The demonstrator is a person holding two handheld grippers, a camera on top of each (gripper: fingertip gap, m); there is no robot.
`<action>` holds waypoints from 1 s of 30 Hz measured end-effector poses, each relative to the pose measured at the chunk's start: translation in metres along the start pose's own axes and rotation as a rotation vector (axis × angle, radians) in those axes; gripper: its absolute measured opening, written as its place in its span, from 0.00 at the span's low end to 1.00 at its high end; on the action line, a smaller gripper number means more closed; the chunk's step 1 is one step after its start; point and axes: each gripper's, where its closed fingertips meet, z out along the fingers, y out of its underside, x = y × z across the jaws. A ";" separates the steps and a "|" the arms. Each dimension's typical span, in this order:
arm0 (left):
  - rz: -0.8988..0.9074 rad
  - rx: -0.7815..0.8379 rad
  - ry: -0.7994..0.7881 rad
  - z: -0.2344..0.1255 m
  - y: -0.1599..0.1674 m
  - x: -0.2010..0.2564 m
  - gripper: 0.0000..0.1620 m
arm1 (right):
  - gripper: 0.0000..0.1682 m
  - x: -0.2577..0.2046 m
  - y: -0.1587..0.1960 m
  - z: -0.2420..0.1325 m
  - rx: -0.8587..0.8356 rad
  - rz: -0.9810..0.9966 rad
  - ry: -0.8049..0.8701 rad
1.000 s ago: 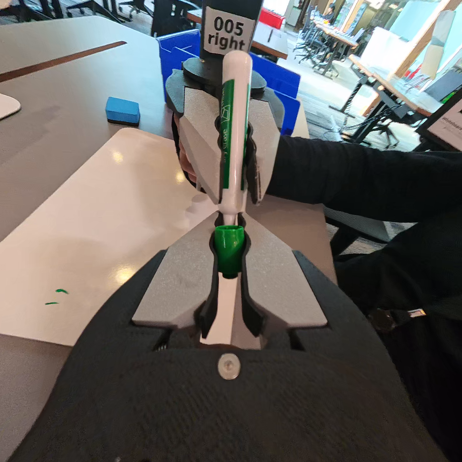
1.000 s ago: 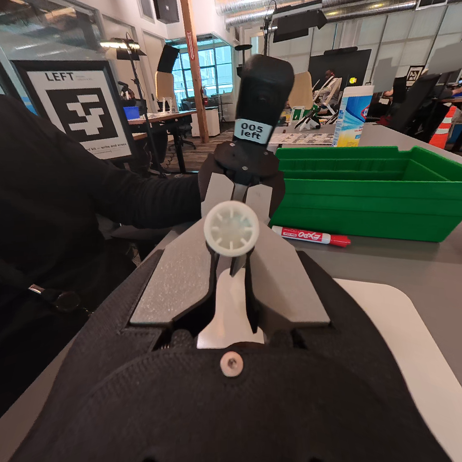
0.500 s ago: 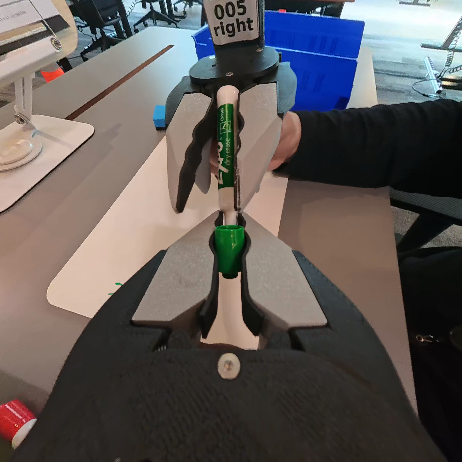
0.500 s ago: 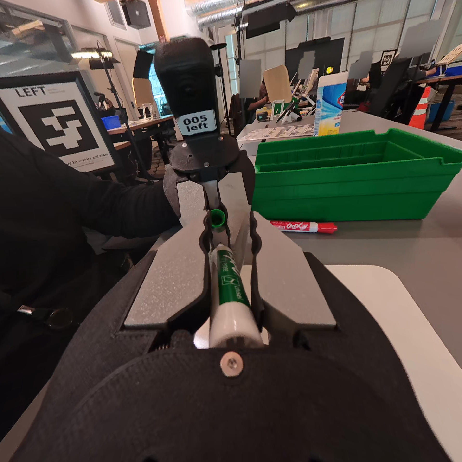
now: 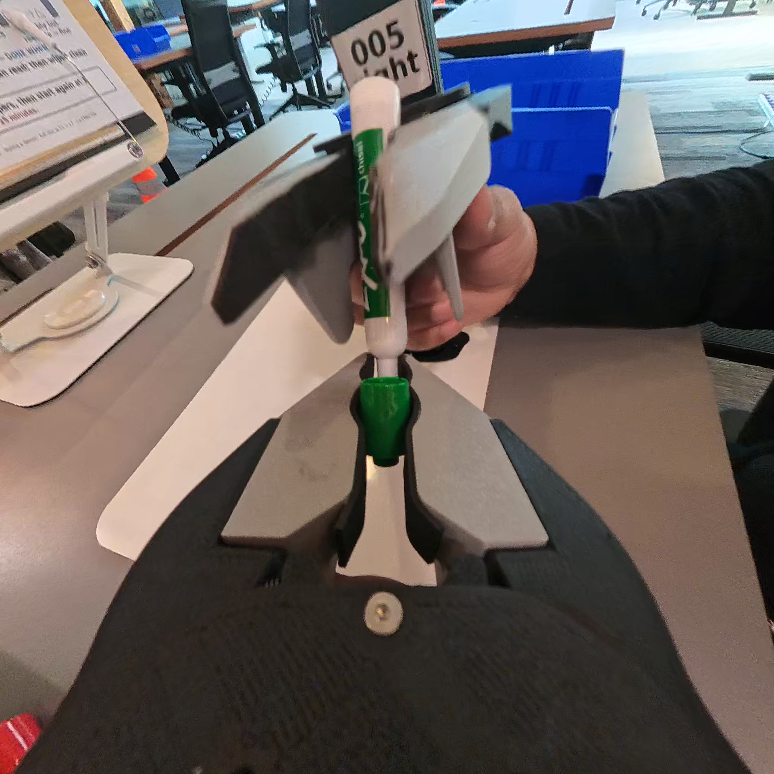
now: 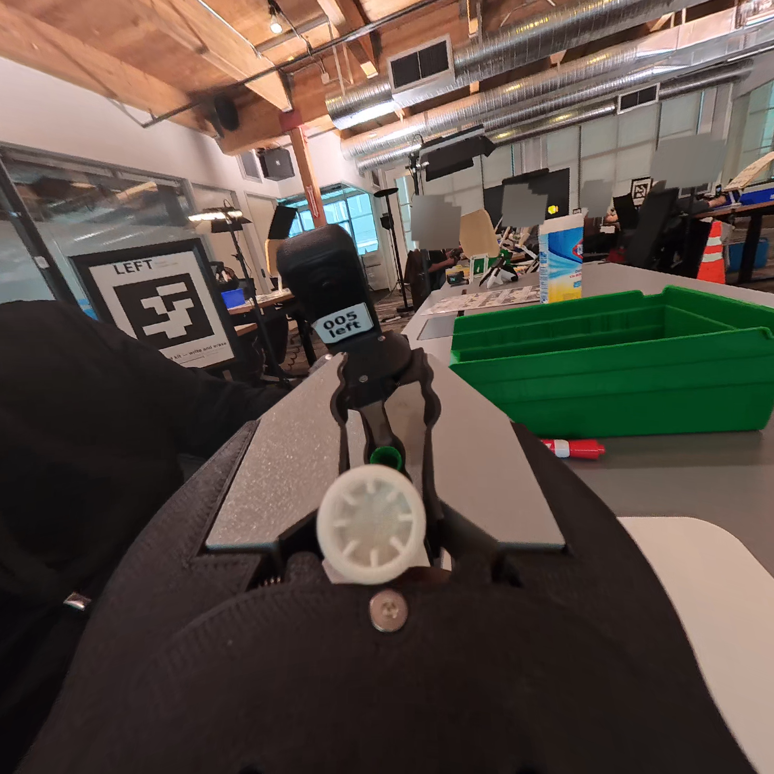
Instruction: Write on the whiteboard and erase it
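Two grippers meet nose to nose above the counter, and between them one green marker is being pulled apart from, or pushed back into, its cap.

On the left side, the left gripper has its jaws closed snugly round the green cap, just as they were a second ago. What has changed is the right gripper: half a second back it faced the left one squarely, and now it has rolled to one side and looks smeared with motion. The marker's narrow white neck is bared just above the cap's mouth; I cannot tell whether the tip is still seated inside. My guess is that the twist loosens the cap, which would free the marker for writing.

Beneath them lies one whiteboard, flat on the counter. From the right wrist view, the marker's ribbed white tail fills the middle, held well back between the right gripper's nearly closed jaws, with the cap's green rim peeping beyond.

Counting onward to the right: one red marker lying capped on the counter just before one green bin, one blue bin behind the right gripper, one sign stand at far left. No eraser shows now.
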 end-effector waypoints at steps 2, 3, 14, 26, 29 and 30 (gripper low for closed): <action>0.002 0.020 -0.004 -0.002 -0.004 0.000 0.05 | 0.20 0.005 0.011 0.004 -0.060 -0.019 0.036; -0.005 0.009 0.003 -0.002 -0.002 0.000 0.05 | 0.18 0.006 0.016 0.005 -0.091 -0.036 0.043; -0.022 0.005 0.027 -0.006 0.000 0.001 0.06 | 0.16 0.013 0.025 -0.002 -0.170 -0.076 0.076; -0.092 -0.021 0.159 -0.001 0.008 0.018 0.05 | 0.17 -0.007 0.027 0.005 -0.158 -0.102 -0.026; -0.100 -0.029 0.164 0.002 0.010 0.019 0.06 | 0.16 -0.009 0.029 0.009 -0.178 -0.142 -0.012; -0.101 -0.028 0.165 0.002 0.010 0.019 0.05 | 0.16 -0.008 0.030 0.010 -0.185 -0.156 -0.002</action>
